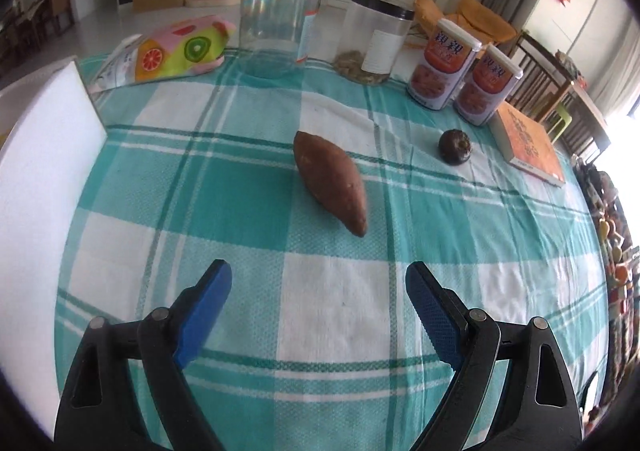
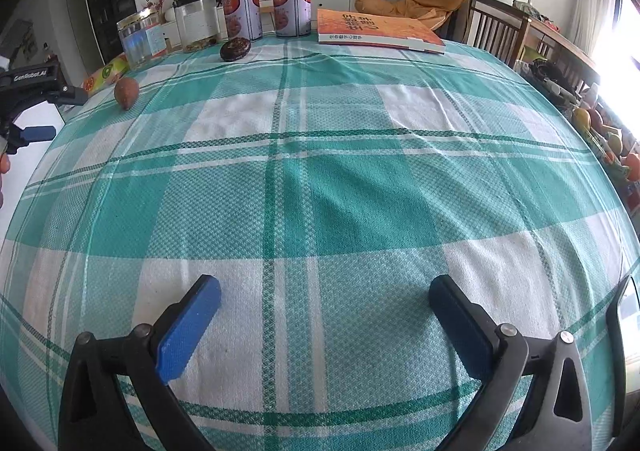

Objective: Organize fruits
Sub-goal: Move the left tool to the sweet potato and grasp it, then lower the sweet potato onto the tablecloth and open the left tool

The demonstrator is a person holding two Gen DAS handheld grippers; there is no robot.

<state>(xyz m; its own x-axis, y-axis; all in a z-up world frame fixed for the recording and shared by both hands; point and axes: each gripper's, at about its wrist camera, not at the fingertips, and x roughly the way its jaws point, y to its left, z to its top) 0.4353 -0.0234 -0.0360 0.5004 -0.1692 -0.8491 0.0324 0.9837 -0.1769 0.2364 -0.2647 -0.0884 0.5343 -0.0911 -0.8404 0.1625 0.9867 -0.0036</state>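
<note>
Looking through the left wrist view, I see my left gripper [image 1: 318,283] spread wide with nothing between the pads, aimed down at the sweet potato [image 1: 330,183] lying on the checked cloth [image 1: 240,191]; a dark round fruit [image 1: 454,146] sits apart, near the book [image 1: 528,149]. That tapered root could roll if I pinch off-centre. In the right wrist view, my right gripper [image 2: 324,297] gapes wide over bare cloth.
</note>
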